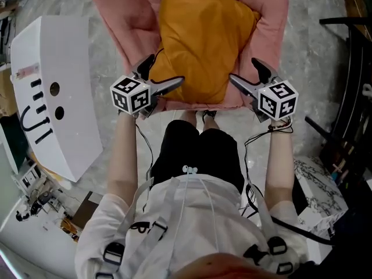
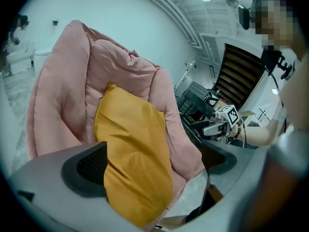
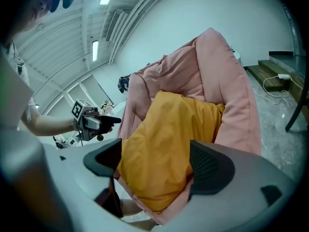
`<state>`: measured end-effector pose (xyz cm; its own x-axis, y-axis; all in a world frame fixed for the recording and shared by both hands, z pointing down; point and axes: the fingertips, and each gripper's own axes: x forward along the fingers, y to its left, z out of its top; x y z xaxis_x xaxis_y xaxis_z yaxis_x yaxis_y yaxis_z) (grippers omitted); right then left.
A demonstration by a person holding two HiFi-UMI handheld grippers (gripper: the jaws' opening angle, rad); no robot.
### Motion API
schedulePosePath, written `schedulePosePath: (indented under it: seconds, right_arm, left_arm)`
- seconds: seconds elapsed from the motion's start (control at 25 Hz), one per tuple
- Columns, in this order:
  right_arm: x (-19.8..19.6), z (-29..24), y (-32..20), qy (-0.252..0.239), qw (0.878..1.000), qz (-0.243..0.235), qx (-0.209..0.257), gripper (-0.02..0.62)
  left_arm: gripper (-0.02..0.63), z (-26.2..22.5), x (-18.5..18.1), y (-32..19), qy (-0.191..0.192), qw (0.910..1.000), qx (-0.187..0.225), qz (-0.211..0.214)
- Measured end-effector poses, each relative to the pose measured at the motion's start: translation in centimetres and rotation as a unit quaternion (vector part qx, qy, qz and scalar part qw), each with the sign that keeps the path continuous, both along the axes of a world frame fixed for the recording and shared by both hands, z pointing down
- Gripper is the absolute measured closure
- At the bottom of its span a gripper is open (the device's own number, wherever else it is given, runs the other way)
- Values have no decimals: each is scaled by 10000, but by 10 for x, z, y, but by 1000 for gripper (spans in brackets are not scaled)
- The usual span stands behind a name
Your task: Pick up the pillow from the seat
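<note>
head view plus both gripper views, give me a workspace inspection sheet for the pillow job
surface: pink padded seat on a grey marbled floor
job's things: orange pillow lies in the seat, not lifted
clutter: small parts on the floor at lower left; papers at lower right
grippers: left gripper and right gripper both open, one at each near side of the pillow; contact cannot be told
cables: thin black leads hang from both grippers
surroundings: white panel at left; black frame at right
</note>
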<state>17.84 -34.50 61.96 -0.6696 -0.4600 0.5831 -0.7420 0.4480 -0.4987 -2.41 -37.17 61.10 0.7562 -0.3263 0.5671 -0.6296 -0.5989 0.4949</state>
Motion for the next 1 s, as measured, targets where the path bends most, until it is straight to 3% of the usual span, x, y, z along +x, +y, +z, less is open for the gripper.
schedulePosePath:
  seconds: [0.24,0.6,0.76,1.0]
  right_arm:
    - [-5,11,-17,-249,9994,237,-74,176]
    - [-11,67,-38,-437,9974,468,-340,176]
    - [-10,63,-35,-564,9958,587,-408,176]
    - [-13,96,-42,-584,9946,642,-562,176]
  left_arm:
    - [18,19,0,-17,72,9999,-96,-91]
    - [18,80,-2,-47,71,9993,-357,21]
    - [18,74,-1,-48,41,9992,-404,58]
    - [18,106,-6,-59,22,9985,-526,118]
